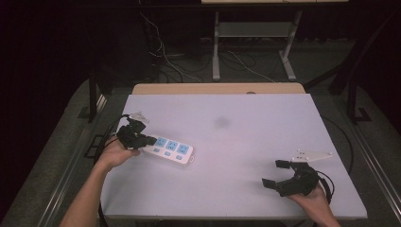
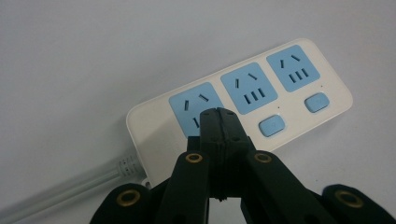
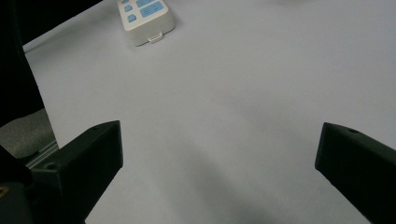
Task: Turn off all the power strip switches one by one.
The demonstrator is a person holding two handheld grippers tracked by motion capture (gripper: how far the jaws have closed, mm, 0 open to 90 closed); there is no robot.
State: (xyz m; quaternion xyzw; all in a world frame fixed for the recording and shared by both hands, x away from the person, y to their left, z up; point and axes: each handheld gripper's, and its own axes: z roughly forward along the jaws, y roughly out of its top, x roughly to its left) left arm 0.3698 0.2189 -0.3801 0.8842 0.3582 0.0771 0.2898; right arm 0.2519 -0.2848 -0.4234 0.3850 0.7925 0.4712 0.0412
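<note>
The left gripper (image 2: 218,114), jaws pressed together, has its tip over the power strip's (image 2: 243,100) nearest socket; no switch looks pressed yet. The right gripper (image 1: 279,174) waits well apart, jaws wide.

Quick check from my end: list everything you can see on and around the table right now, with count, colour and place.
White plastic power strip with blue sockets: one, left side of table.
Blue sockets: three, in a row on the strip.
Blue switch buttons: two showing, beside the sockets.
Grey cable: one, leaving the strip's end.
Pale table top: one, wooden edge at the far side.
Left gripper: black, jaws shut, tips over the strip's near socket.
Right gripper: black, jaws open, near right of the table.
</note>
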